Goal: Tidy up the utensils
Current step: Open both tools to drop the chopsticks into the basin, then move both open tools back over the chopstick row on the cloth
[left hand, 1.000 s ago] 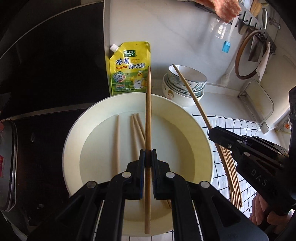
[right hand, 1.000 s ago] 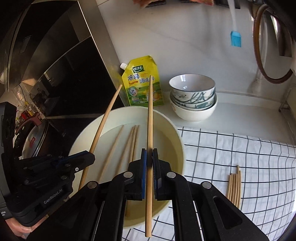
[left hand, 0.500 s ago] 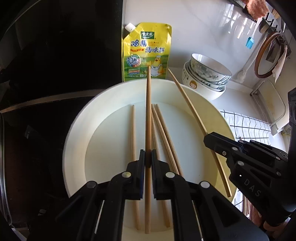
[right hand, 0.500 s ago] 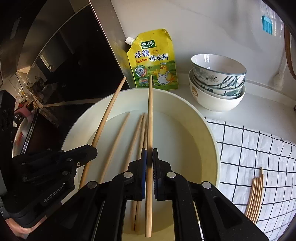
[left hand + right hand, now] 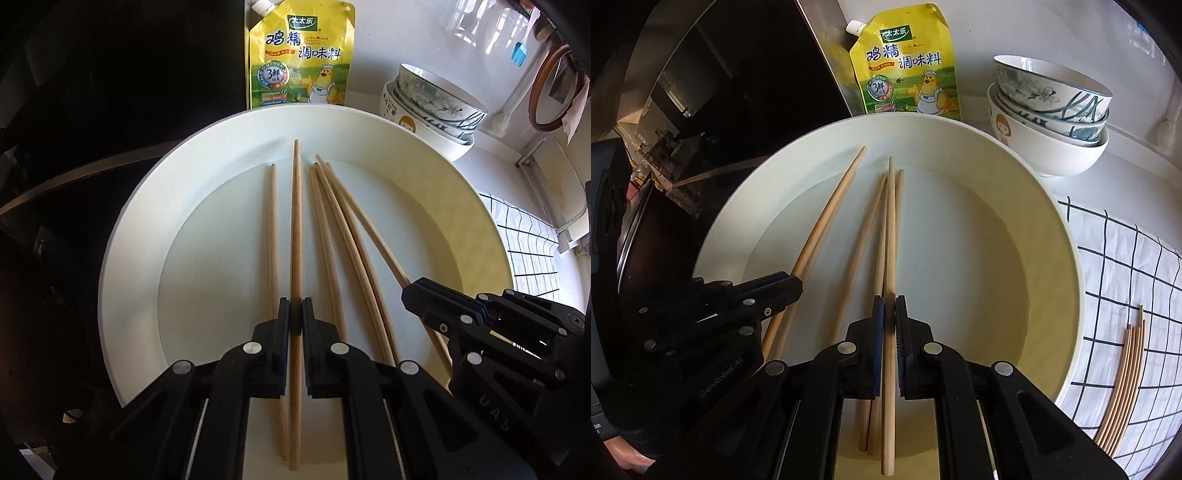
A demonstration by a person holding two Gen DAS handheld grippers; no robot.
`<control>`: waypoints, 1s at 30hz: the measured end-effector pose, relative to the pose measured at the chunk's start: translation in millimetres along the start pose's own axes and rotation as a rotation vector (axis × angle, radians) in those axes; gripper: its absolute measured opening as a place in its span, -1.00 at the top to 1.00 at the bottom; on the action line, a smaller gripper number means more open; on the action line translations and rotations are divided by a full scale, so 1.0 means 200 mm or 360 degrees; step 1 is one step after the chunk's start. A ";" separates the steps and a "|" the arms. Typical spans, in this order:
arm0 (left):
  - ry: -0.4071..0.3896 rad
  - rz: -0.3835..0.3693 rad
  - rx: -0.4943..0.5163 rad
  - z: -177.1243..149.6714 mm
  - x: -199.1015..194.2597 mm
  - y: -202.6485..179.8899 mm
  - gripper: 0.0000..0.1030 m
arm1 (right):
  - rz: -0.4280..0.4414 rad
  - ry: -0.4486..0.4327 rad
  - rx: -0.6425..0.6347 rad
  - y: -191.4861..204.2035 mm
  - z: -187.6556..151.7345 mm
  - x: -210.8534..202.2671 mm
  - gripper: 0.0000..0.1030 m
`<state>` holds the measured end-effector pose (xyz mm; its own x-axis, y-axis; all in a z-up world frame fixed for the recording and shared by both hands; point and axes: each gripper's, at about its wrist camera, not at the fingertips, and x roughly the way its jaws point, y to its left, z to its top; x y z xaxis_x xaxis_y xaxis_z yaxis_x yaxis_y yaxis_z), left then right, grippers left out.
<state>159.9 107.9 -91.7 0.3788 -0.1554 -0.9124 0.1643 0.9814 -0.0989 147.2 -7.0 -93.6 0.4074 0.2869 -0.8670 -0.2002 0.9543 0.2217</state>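
Both grippers clamped — left gripper fingers on one chopstick, right gripper on another chopstick — over the white basin holding loose chopsticks.

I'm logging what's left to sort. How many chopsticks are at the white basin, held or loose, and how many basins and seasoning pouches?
chopsticks: 5 (2 held, 3 loose)
basin: 1
seasoning pouch: 1
Total: 7

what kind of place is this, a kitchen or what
Most likely a home kitchen counter: a seasoning pouch against the wall, stacked bowls beside it, and chopsticks lying in a big white basin.
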 end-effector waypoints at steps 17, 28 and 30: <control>-0.0070 0.0068 -0.0026 0.01 -0.11 0.05 0.08 | -0.0059 -0.0076 0.0050 -0.06 0.01 -0.09 0.78; -0.0099 0.0054 0.0019 -0.02 -0.18 0.01 0.06 | -0.0072 -0.0178 0.0078 -0.06 -0.04 -0.23 0.68; -0.0113 0.0049 0.0041 -0.03 -0.21 -0.01 0.06 | -0.0073 -0.0206 0.0099 -0.07 -0.06 -0.27 0.65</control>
<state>138.1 112.2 -55.8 0.4475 -0.1337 -0.8842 0.1747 0.9828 -0.0602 116.8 -36.5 -55.8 0.5274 0.2470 -0.8129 -0.1243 0.9689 0.2138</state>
